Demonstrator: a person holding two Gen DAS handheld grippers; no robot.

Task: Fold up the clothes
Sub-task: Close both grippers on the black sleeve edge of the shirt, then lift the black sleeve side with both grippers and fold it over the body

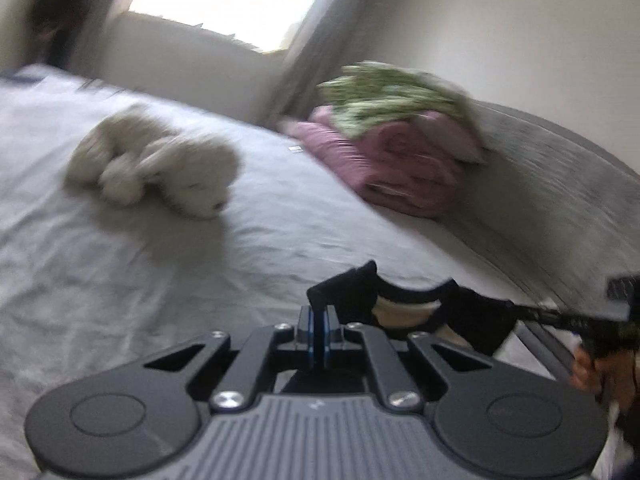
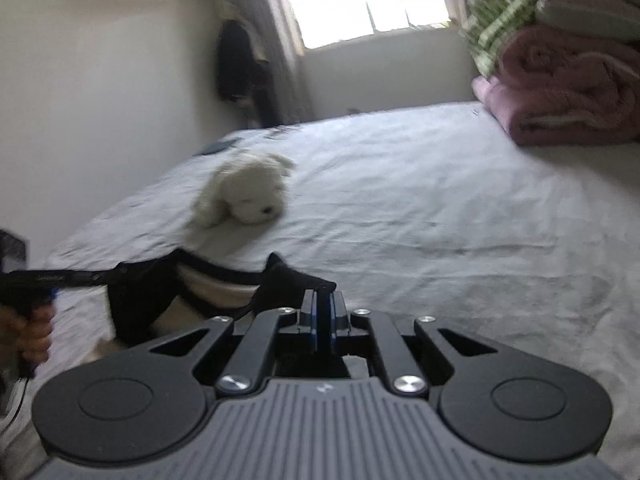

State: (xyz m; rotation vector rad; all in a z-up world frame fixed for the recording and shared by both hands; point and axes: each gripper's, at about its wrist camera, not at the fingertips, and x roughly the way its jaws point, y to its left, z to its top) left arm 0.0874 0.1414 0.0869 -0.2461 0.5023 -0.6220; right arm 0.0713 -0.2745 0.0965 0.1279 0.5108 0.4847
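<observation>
Two wrist views, low over the bed (image 1: 280,220), sharing the plush dog (image 2: 244,194)

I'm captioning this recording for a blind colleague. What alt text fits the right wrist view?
The right tool is shut on one end of a black garment, stretched across to the left tool above a bed with a grey sheet. A white plush dog lies on the bed, folded pink and green blankets sit far right, and a bright window is behind.

A black garment (image 1: 352,292), cream plush dog (image 2: 244,194) (white-looking), pink quilt (image 1: 400,160) under green-patterned bedding (image 1: 384,96), pale grey sheet (image 2: 440,208).
</observation>
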